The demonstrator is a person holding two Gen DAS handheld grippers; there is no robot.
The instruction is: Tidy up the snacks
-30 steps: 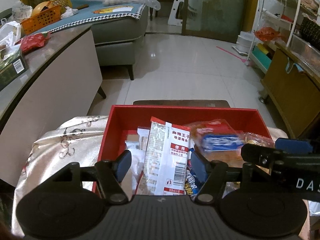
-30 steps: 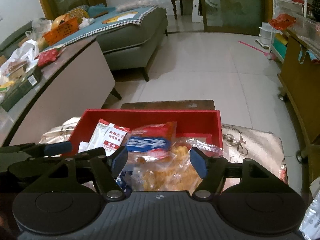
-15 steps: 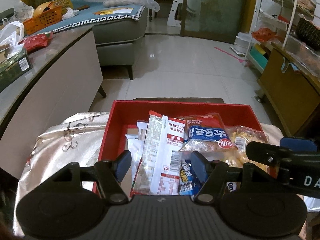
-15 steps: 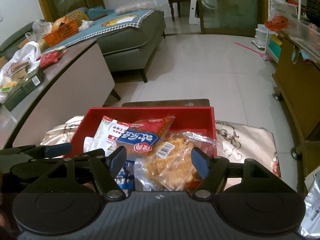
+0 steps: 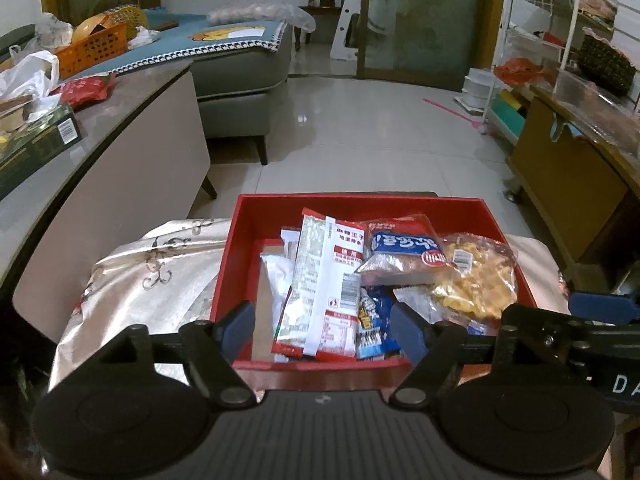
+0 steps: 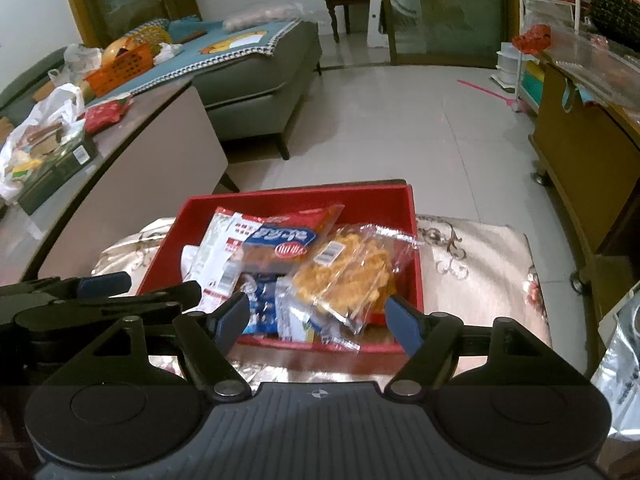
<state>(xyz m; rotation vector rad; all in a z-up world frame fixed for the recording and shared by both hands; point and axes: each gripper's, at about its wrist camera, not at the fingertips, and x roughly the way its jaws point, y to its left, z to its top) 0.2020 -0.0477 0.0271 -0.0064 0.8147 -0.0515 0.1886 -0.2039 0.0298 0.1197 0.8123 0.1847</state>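
A red box point(image 5: 352, 206) point(image 6: 404, 208) sits on a floral cloth and holds several snack packs. A white and red pack point(image 5: 324, 292) point(image 6: 218, 248) lies at its left. A red and blue pack point(image 5: 404, 246) point(image 6: 280, 240) lies in the middle. A clear bag of yellow snacks point(image 5: 476, 280) point(image 6: 348, 276) lies at the right. My left gripper point(image 5: 322, 332) is open and empty above the box's near edge. My right gripper point(image 6: 316, 320) is open and empty above the near edge too; it shows at the right of the left wrist view point(image 5: 568, 332).
A grey cabinet point(image 5: 132, 148) with clutter stands at the left. A sofa point(image 5: 240, 68) is behind it. A wooden cabinet point(image 5: 568, 168) and a wire rack point(image 5: 536, 40) stand at the right. A silver bag point(image 6: 620, 360) lies at the right edge.
Both grippers have pulled back and up from the box. The red and blue pack and the yellow snack bag now lie loose in the box.
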